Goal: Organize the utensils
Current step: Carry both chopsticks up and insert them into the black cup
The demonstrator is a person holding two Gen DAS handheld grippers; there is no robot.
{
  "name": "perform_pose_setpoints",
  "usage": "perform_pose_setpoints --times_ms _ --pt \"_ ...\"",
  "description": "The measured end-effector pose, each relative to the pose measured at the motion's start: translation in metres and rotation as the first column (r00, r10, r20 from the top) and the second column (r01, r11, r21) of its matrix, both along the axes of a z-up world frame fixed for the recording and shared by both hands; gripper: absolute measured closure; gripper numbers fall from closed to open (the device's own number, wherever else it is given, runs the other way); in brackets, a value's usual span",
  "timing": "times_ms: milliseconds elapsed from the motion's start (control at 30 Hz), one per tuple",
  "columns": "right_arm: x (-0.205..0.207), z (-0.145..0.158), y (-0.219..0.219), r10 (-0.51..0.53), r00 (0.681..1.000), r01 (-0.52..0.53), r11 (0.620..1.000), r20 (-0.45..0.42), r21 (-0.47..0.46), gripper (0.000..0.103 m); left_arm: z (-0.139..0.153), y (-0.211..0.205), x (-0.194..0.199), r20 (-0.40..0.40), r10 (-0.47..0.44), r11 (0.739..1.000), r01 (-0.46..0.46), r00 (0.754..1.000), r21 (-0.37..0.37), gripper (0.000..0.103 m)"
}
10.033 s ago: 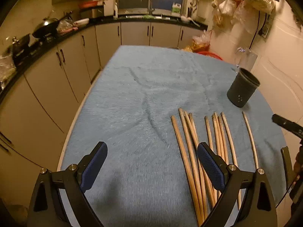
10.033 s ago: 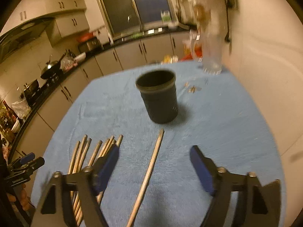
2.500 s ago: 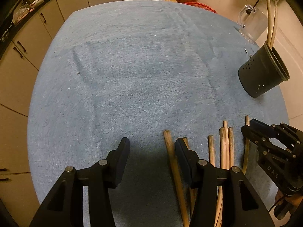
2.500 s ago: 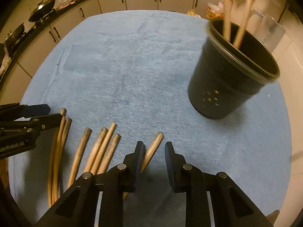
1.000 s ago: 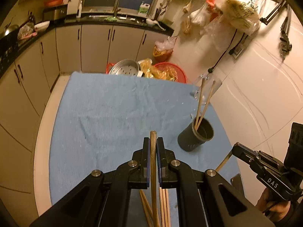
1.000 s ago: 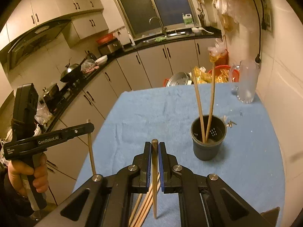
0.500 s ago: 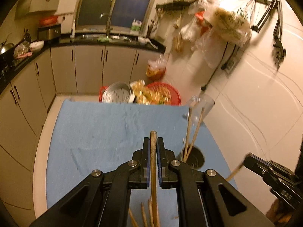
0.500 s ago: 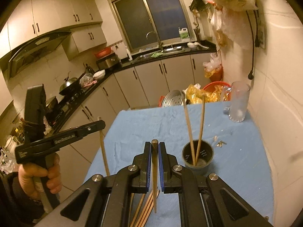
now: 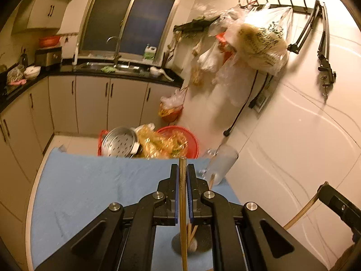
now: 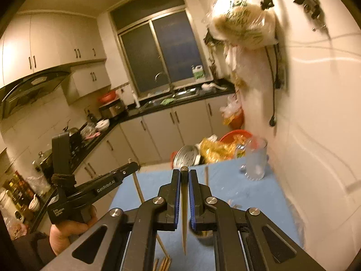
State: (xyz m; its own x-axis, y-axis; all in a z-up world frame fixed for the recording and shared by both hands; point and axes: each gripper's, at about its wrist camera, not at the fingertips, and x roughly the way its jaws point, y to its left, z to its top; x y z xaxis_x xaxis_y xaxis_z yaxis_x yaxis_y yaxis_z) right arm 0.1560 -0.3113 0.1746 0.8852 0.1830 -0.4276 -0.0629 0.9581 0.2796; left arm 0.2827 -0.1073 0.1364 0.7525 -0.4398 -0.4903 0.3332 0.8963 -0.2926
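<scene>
pinching one round wooden chopstick upright, the left gripper hangs over the dark cup; the right gripper clamps a tapered chopstick above blue cloth, wall close rightward.

A lived-in home kitchen at night. The dark window is the landmark: directly below it a sink with a curved tap is set into a black countertop, and pale cabinets with dark handles run beneath. Left of the window, in the right wrist view, wall cupboards hang above a range hood. Right of the window, plastic bags hang from wall hooks. Below and nearer, a steamer pan and red basket stand behind a blue-clothed bench.
</scene>
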Motion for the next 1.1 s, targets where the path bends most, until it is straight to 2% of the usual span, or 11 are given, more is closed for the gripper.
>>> perform_pose_setpoints --times_ms 167,367,533,733,1100 --pt "0.007 0.006 -0.008 -0.041 0.998 0.042 0.999 0.046 -0.016 0.095 0.007 -0.026 0.013 0.044 0.001 1.000 -0.001 0.999 0.002 0.097" --pt "0.018 0.003 -0.018 -0.083 0.992 0.087 0.995 0.097 -0.045 0.095 -0.005 -0.046 0.033 0.051 0.036 0.999 -0.037 0.998 0.009 0.097" --pt "0.037 -0.013 -0.021 -0.060 0.996 0.063 0.997 0.068 -0.040 0.095 -0.022 -0.061 0.044 0.060 0.060 0.996 -0.063 0.996 0.058 0.097" --pt "0.052 -0.039 -0.021 -0.019 1.000 0.019 0.999 -0.003 -0.049 0.095 -0.054 -0.067 0.048 0.012 0.062 0.991 -0.063 0.998 0.117 0.097" --pt "0.047 -0.072 -0.024 -0.009 0.997 0.004 0.998 -0.081 -0.063 0.095 -0.059 -0.045 0.024 -0.029 0.026 0.992 -0.022 0.999 0.127 0.095"
